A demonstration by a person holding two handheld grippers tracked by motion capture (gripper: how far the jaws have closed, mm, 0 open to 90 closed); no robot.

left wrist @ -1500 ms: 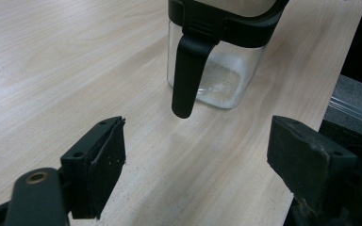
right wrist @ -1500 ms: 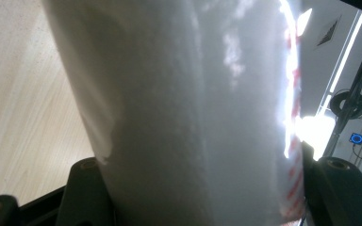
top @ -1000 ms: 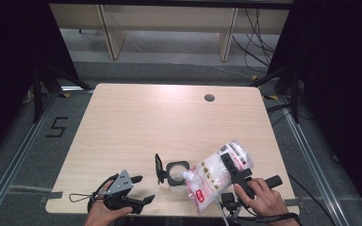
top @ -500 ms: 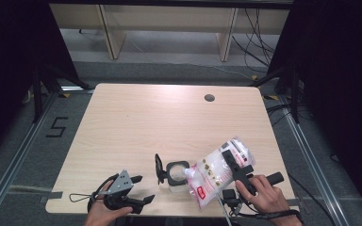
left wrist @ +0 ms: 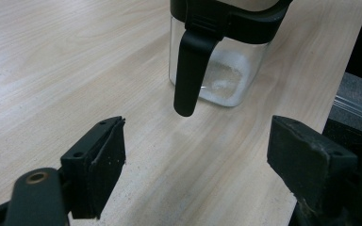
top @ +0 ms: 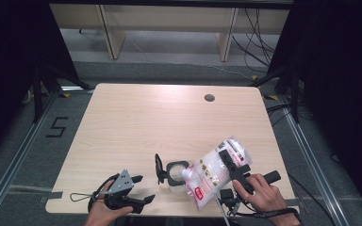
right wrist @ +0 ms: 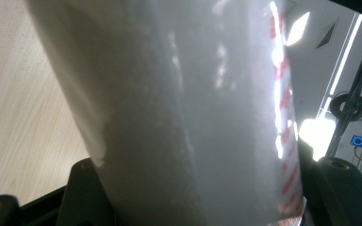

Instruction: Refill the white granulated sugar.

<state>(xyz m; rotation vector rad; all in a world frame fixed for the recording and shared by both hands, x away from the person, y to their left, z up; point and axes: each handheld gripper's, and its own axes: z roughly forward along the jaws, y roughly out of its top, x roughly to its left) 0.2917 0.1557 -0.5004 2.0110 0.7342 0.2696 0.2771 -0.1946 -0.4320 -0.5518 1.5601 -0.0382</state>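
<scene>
- Bag (top: 214,176): clear plastic pouch w/ white granules, red print on the label. Held off the table (top: 169,122), tilted, lower corner over the open jar (top: 176,173). Near front edge, right of centre.
- Bag, handling (est.): soft, no fixed shape; contents shift as it tips, so weight moves toward the low corner. Film prob. slick. Moderately heavy for its size. Not fragile, but a hard squeeze could burst a seam or push grains out too fast.
- Bag, grip point: best across the upper body, well behind the pour corner, where the fill is thick enough to give the pads something to bite. Avoid the empty top flap; it would fold and slip.
- R gripper (top: 233,167): jaws partway apart, pinching the bag across its width. In the right gripper view the bag (right wrist: 184,117) sits between both jaws.
- Jar: clear square body, black rim, lid (top: 159,168) flipped up on its left side. A thin layer of white grains on the bottom, seen in the left gripper view (left wrist: 221,80). Stands on the table, just left of the bag.
- Jar, handling (est.): rigid, smooth walls, light while nearly empty; a knock from the bag could shift it. Hold by the body sides, not the lid.
- L gripper (top: 139,188): jaws spread wide, nothing between them. Resting low by the front edge, apart from the jar, pointing toward it.
</scene>
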